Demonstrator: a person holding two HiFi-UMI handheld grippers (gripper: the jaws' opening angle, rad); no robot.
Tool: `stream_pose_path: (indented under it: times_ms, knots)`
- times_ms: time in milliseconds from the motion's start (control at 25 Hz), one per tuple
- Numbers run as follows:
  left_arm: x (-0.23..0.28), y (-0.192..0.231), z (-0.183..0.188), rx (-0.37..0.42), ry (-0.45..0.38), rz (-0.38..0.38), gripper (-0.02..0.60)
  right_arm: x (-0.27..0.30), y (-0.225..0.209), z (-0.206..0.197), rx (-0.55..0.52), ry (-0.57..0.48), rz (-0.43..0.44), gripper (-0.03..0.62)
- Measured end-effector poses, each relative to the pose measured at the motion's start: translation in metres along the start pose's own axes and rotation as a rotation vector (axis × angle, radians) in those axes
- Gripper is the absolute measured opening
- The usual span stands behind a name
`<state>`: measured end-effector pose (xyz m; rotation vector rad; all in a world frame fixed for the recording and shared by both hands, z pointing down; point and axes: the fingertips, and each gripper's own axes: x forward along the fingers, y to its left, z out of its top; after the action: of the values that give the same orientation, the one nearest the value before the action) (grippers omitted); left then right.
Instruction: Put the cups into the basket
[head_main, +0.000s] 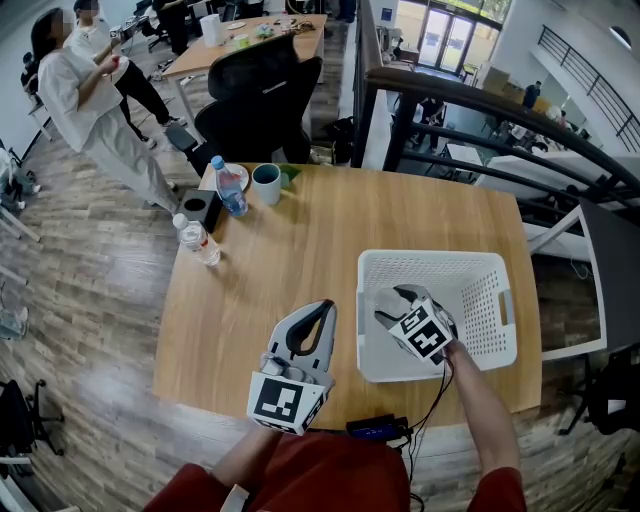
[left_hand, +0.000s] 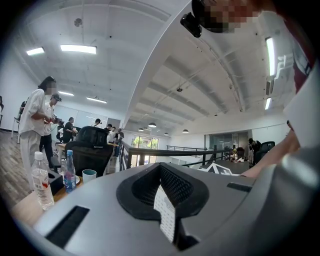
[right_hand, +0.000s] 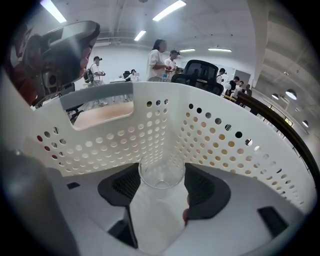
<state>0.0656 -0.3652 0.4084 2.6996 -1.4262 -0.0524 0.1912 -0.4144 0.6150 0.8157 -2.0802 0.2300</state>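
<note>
A wooden table fills the middle of the head view. On its near right part stands a white plastic basket, its walls pierced with rows of round holes and a handle slot cut into the right-hand wall.

The right gripper is lowered inside the basket at its left side, the bare forearm reaching in over the near wall. Its jaws are clamped on a clear cup — smooth, see-through and empty, with the open mouth pointing away from the camera toward the perforated wall. The cup is within the basket's walls, but no view shows whether it touches the floor.

The left gripper hangs over the near middle of the table, just left of the basket and outside it. It is tilted so its tips point toward the far side, and its jaws are together with nothing between them.

At the far left corner of the table stands a pale cup with a dark inside — upright and well apart from the basket. Just left of it are a blue-labelled bottle, a black box and, nearer, a red-labelled bottle.
</note>
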Motion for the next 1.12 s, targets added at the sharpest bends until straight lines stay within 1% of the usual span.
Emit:
stream_pose_path:
  times_ms: [160, 280, 520, 680, 1120]
  knots:
    - [0.0, 0.0, 0.0, -0.001, 0.001, 0.002, 0.006, -0.002, -0.001, -0.001, 0.006, 0.017, 0.013, 0.278]
    - [0.001, 0.0, -0.001, -0.001, -0.002, -0.001, 0.006, -0.002, -0.003, -0.011, 0.008, 0.045, 0.018, 0.278]
    - [0.003, -0.003, -0.003, -0.002, 0.007, -0.007, 0.006, -0.002, -0.007, -0.012, 0.014, 0.027, 0.01, 0.278]
    - [0.004, -0.005, -0.003, -0.003, 0.002, -0.012, 0.006, -0.001, -0.008, -0.016, 0.012, 0.035, 0.008, 0.278]
    - [0.003, -0.003, -0.007, -0.005, 0.009, -0.008, 0.006, -0.005, -0.008, -0.008, 0.016, 0.02, 0.005, 0.278]
